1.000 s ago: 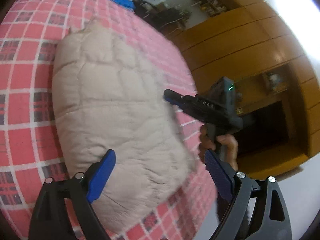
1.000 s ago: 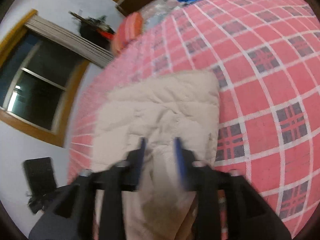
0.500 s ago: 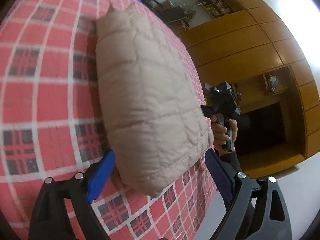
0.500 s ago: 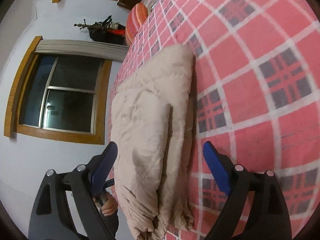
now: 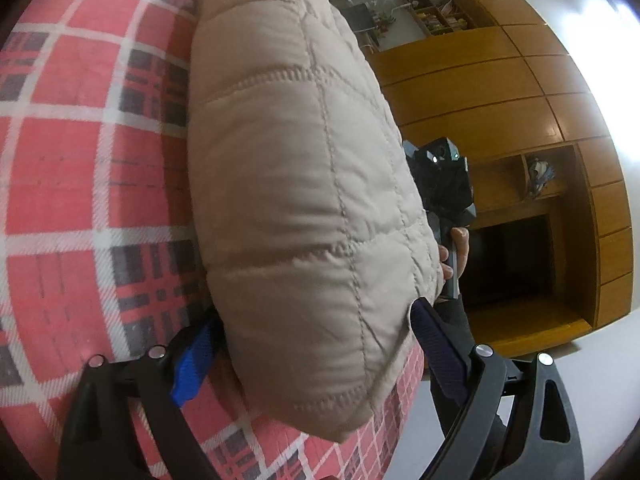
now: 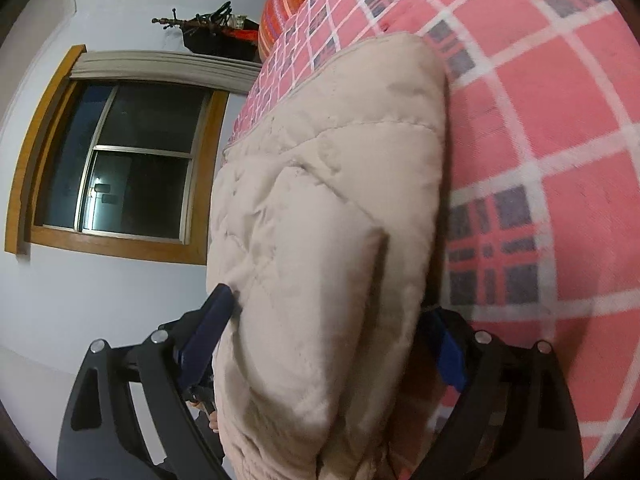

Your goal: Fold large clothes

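Folded jacket point(image 5: 304, 208) lies lengthwise on bed point(image 5: 80, 184), near end between wide jaws of both left gripper point(image 5: 312, 356) and right gripper point(image 6: 332, 344).

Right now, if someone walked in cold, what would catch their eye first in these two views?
The puffy beige quilted jacket, folded into a thick bundle, fills the middle of both views. It lies on a red plaid bedspread, near the bed's edge. The left tongs and right tongs each straddle an end of the bundle, their blue pads spread wide around it.
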`<action>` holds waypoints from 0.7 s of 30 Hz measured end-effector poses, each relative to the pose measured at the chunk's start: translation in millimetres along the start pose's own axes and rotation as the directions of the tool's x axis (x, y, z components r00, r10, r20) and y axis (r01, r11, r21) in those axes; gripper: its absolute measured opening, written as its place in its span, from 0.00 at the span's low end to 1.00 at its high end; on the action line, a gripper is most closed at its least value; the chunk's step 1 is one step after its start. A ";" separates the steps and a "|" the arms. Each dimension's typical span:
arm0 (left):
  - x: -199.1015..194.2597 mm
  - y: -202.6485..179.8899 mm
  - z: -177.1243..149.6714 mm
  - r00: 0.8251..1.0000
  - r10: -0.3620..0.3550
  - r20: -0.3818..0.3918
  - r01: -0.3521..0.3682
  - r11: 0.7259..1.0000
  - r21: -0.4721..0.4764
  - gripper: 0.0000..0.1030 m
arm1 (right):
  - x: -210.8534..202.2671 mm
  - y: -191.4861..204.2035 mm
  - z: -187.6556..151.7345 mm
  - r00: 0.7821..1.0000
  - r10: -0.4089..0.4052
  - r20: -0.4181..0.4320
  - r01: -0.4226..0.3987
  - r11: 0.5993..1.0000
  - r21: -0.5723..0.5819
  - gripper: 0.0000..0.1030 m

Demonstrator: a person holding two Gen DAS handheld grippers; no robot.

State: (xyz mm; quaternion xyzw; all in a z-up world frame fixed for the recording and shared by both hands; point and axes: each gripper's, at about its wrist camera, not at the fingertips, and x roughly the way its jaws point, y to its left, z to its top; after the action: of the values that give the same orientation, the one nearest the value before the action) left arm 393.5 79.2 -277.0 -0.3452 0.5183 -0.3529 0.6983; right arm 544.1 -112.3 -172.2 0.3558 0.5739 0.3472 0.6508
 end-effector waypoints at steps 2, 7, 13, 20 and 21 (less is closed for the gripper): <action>3.9 -1.6 0.6 1.000 0.008 -0.003 -0.008 1.000 0.009 0.92 | -2.5 -2.8 -3.9 1.000 -0.002 0.001 0.002 1.000 -0.006 0.87; 9.5 -9.8 -2.0 0.999 0.051 -0.006 -0.051 0.998 0.022 0.92 | 7.3 0.4 -4.5 1.000 0.003 0.010 -0.003 1.000 -0.013 0.70; 2.3 -26.4 -3.6 0.998 0.060 0.007 -0.060 0.997 0.055 0.81 | 2.4 16.0 -18.5 0.998 0.046 0.048 -0.044 0.997 -0.057 0.48; -43.9 -44.2 -19.7 0.997 0.057 0.050 -0.062 0.993 0.097 0.79 | 8.4 57.5 -42.9 0.994 0.092 0.064 -0.083 0.989 -0.121 0.46; -51.5 -45.2 -23.5 0.997 0.061 0.055 -0.067 0.993 0.101 0.79 | 14.5 65.3 -48.5 0.993 0.100 0.059 -0.092 0.987 -0.130 0.46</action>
State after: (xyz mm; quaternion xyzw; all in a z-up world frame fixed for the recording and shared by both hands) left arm 353.6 97.1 -219.2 -0.3010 0.4921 -0.3474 0.7393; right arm 494.6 -63.7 -127.5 0.3521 0.5113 0.4023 0.6729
